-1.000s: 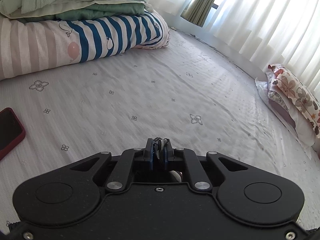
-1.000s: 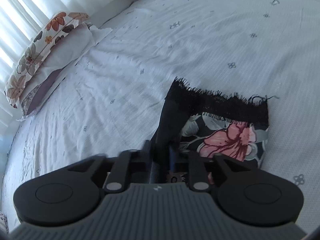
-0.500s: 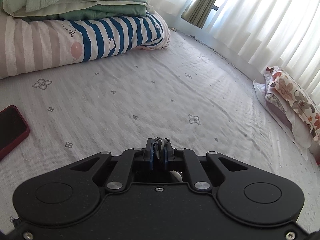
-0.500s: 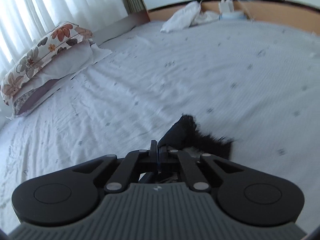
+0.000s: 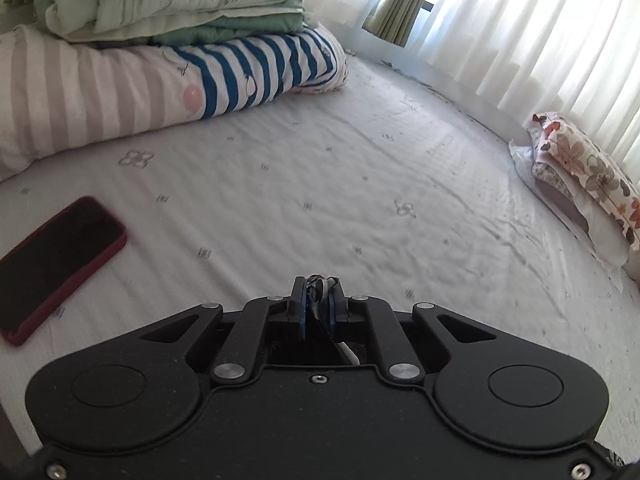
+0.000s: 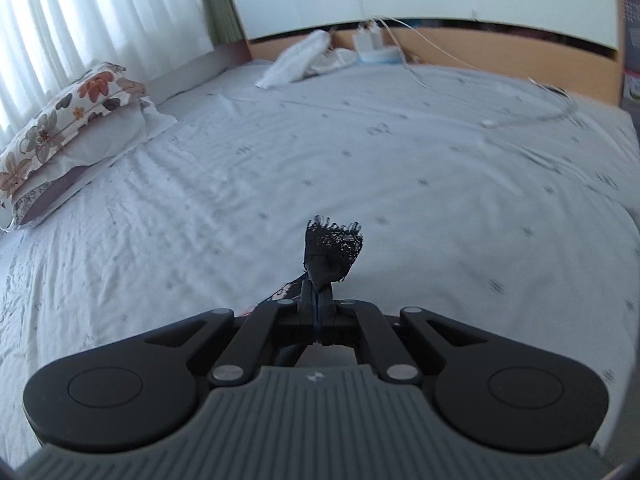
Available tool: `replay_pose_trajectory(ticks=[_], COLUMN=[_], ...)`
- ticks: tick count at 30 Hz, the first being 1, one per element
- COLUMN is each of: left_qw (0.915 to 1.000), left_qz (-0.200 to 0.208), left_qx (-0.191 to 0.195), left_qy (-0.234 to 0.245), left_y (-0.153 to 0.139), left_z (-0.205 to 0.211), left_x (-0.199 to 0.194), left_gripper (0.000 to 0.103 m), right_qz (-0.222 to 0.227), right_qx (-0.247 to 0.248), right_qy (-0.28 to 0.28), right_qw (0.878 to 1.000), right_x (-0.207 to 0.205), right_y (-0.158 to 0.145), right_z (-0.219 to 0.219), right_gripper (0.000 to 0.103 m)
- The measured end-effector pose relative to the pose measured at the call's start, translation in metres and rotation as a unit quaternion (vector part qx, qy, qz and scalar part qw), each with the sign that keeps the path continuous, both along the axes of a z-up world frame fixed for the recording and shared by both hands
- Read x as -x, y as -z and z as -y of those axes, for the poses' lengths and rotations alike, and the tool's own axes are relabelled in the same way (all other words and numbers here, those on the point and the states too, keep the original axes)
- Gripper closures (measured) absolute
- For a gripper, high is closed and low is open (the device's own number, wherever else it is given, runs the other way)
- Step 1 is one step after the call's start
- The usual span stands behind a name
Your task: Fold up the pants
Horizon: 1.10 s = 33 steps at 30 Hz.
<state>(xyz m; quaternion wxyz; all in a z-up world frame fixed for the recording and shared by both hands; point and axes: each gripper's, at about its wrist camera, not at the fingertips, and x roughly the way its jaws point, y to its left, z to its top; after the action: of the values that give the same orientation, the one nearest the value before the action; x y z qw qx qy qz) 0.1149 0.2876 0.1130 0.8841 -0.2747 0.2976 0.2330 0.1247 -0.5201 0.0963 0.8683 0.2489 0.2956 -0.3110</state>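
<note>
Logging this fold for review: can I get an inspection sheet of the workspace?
Surface: bed sheet, wrinkled, small print.
Job's things: pants, black lace edge poking up from the right gripper; most of the garment is hidden.
Clutter: phone in red case; white cloth by the headboard.
Grippers: left gripper shut on fabric; right shut on pants.
Cables: white cable across the sheet.
Surroundings: folded bedding, floral pillow, curtains.

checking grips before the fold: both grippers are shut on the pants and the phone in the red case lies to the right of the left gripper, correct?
One thing is off: the phone in the red case lies left of the left gripper, not right, as the left wrist view shows. Both the left gripper and the right gripper are shut on the pants.
</note>
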Motion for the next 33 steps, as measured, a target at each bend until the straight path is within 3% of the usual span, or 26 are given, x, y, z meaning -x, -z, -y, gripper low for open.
replay_pose_trajectory(ticks=[9, 13, 18, 33], left_qw=[0.9999, 0.9999, 0.9998, 0.9952], left_qz=[-0.001, 0.005, -0.004, -0.09], left_qx=[0.01, 0.012, -0.02, -0.032], left_qy=[-0.003, 0.0, 0.008, -0.019], left_y=[-0.004, -0.016, -0.027, 0.03], left_z=[-0.005, -0.009, -0.005, -0.015], left_x=[0.051, 0.066, 0.077, 0.086], left_gripper=[0.093, 0.093, 0.093, 0.093], right_qz=[-0.016, -0.003, 0.007, -0.027], right_qx=[-0.033, -0.042, -0.027, -0.093], right_qy=[0.021, 0.023, 0.01, 0.017], right_qw=[0.999, 0.999, 1.0, 0.995], right_x=[0.093, 0.122, 0.152, 0.201], right_y=[0.024, 0.017, 0.004, 0.066], right_z=[0.012, 0.015, 0.009, 0.026], right_gripper=[0.101, 0.101, 0.101, 0.101])
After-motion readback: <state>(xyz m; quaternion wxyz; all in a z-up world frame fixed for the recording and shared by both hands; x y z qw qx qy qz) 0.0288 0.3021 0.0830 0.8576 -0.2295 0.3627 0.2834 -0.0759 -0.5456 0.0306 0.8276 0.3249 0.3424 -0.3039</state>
